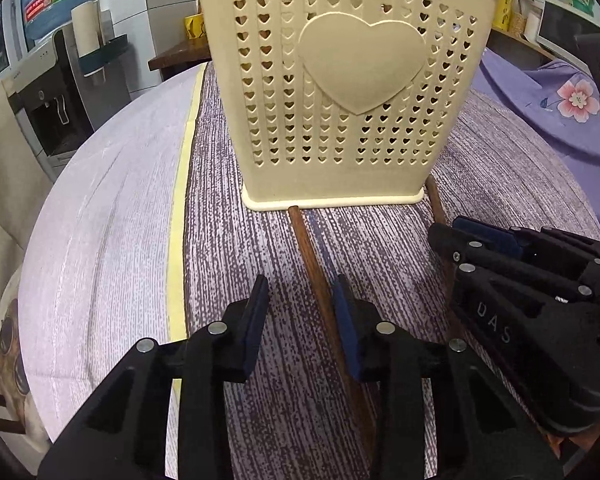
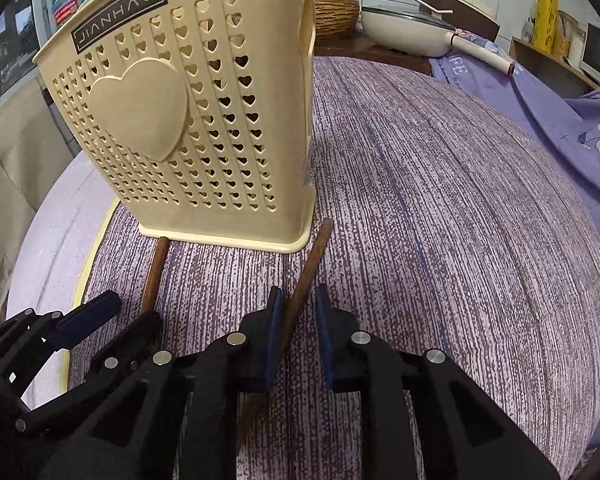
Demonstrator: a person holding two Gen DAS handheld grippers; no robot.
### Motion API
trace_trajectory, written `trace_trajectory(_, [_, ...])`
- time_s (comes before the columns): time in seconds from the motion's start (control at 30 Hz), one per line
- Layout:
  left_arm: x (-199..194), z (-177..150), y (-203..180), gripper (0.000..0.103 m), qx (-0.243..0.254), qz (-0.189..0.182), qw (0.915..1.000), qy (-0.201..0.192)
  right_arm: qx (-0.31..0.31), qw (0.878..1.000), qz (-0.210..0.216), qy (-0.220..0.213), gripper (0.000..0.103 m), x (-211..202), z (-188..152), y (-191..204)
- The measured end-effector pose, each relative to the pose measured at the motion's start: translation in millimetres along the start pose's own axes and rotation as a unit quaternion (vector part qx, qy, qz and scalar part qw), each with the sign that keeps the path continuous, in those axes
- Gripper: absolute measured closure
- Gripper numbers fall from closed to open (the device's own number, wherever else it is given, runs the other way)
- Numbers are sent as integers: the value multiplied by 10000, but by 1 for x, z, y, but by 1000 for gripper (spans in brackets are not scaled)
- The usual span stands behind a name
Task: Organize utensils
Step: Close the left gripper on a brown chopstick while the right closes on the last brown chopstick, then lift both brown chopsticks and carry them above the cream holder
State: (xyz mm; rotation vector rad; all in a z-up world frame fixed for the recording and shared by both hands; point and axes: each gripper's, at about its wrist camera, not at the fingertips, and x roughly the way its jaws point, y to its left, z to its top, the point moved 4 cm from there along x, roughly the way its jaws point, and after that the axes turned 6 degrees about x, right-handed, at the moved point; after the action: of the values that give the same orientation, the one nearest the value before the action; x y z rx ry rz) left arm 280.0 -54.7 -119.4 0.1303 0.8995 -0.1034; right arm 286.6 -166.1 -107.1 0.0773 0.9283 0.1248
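A cream plastic utensil holder [image 1: 340,92] with heart-shaped holes and a raised heart on its face stands upright on the desk [image 2: 440,200], which is covered by a purple-and-white streaked cloth. Two dark wooden chopsticks lie flat on the cloth, both with their far ends at the holder's base — one near its left front corner, one by its right corner.

The left gripper [image 1: 302,316] hangs low over the left chopstick [image 1: 320,280]. Its jaws stand partly apart; the stick runs between them, close against the right-hand pad, while the other pad is clear of it, so it is not clamped.

The right gripper [image 2: 298,312] straddles the right chopstick [image 2: 308,272] with a much narrower gap. The stick lies against the left-hand pad and a sliver of cloth shows beside the other — nearly closed on it, not yet pinching.

The two grippers sit just beside each other.
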Motion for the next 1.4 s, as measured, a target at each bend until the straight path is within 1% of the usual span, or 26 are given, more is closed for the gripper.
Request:
trace_trajectory(0.17, [4, 6, 0, 70, 33, 77, 9999, -77, 24, 10000, 42, -19, 87, 3, 3, -3])
trace_trajectory(0.27, [4, 7, 1, 70, 5, 27, 9999, -97, 1, 10000, 73, -48, 88, 2, 1, -4])
trace_trajectory(0.5, [5, 7, 3, 73, 121, -5, 9999, -102, -87, 9999, 77, -41, 88, 1, 0, -3])
trace_trajectory(0.67, [2, 3, -3, 85, 253, -47, 9996, -116, -128, 9999, 94, -12, 91, -1, -2, -1])
trace_trajectory(0.77, [1, 2, -7, 91, 308, -79, 9994, -109, -123, 9998, 172, 48, 93, -1, -3, -3])
trace_trajectory(1.07, [-2, -1, -4, 92, 175, -152, 9997, -50, -76, 9993, 329, 132, 94, -6, -3, -5])
trace_trajectory(1.2, [-2, -2, -2, 92, 112, -205, 9997, -22, 85, 9986, 487, 174, 95, -7, -2, -12])
trace_trajectory(1.4, [-3, 0, 3, 93, -123, -369, 9992, -33, 190, 9975, 658, -144, 96, -20, -4, -15])
